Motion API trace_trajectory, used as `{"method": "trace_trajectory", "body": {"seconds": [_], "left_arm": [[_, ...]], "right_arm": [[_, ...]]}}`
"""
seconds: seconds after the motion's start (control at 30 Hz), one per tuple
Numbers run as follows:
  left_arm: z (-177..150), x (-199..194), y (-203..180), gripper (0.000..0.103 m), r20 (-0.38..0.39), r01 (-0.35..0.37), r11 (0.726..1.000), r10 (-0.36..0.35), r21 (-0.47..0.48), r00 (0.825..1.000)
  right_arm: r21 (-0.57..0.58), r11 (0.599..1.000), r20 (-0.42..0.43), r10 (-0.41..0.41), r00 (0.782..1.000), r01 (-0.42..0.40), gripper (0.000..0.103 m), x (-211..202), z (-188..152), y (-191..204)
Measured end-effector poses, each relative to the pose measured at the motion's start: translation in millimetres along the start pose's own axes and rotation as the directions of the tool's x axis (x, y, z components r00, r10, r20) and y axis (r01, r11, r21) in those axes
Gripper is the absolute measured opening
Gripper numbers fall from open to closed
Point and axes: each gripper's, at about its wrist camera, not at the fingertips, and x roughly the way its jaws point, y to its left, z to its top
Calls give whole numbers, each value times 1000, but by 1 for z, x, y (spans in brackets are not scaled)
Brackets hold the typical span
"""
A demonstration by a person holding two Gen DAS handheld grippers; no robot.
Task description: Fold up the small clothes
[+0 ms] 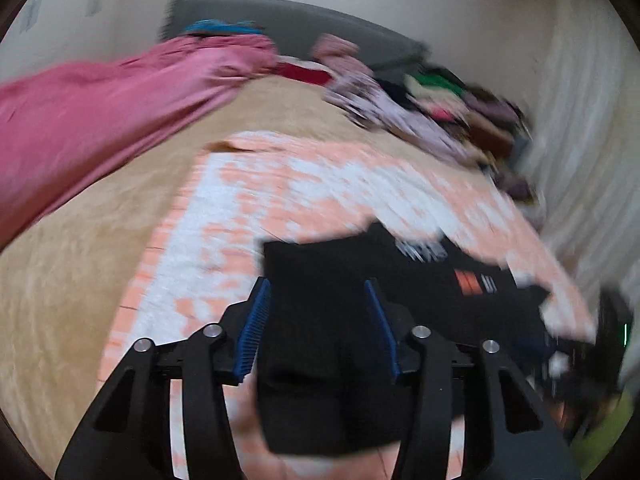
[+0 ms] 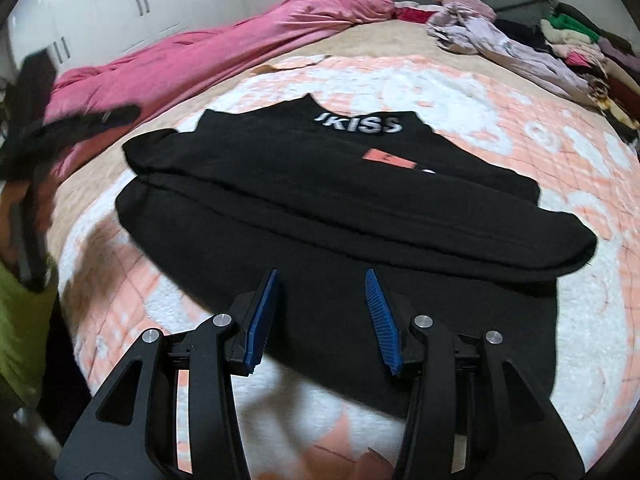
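**Softly does it: a limp black top, half folded on the bed**

Clearly we are dealing with cloth that has no stiffness of its own. Starting at the left, the pink duvet (image 2: 208, 56) lies bunched along the far side of the bed (image 2: 384, 38), and our left tool (image 1: 318, 312) hangs above the near edge of the black top (image 2: 320, 184). Its blue pads (image 1: 256, 320) stand part open, and the left wrist view is too blurred to say for certain whether they touch the fabric; we see no fold pinched between them, so we read it as holding nothing.

Moving to the middle, the top lies on the peach and white quilt (image 2: 520, 120), white lettering (image 2: 362, 123) near the neckline, with one long layer already doubled over across its body. We judge it light, soft and floppy: it will sag wherever we do not support it, and a single-point lift would let it slide out of shape. The knit looks matte, not slippery, so the ribbed pads should bite well.

Further right, our right tool (image 2: 324, 316) hovers over the near hem, jaws part open with black cloth below them but not gripped. We would take hold at the two corners of the thick folded edge, pinching all layers together.

At the far right, a heap of other clothes (image 2: 576, 52) waits by the headboard.
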Motion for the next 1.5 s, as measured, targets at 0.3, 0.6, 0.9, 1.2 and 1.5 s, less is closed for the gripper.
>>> {"method": "trace_trajectory", "body": {"seconds": [0.3, 0.6, 0.9, 1.2, 1.5], "left_arm": [[-62, 42, -86, 11, -260, 206, 957, -150, 203, 954], [-61, 51, -73, 11, -202, 138, 969, -96, 205, 975], [-38, 56, -59, 11, -135, 75, 979, -50, 190, 990], [-6, 84, -35, 11, -88, 5, 990, 7, 143, 996], [16, 78, 9, 17, -4, -85, 996, 85, 11, 996]], "right_arm": [[81, 996, -17, -25, 1000, 26, 34, -1, -3, -28], [76, 996, 5, -40, 999, 39, 34, 3, 2, -32], [81, 993, 45, -84, 995, 81, 34, 9, 15, -37], [115, 986, 97, -136, 986, 125, 34, 14, 40, -57], [248, 949, 121, -229, 966, 194, 39, 14, 49, -101]]}}
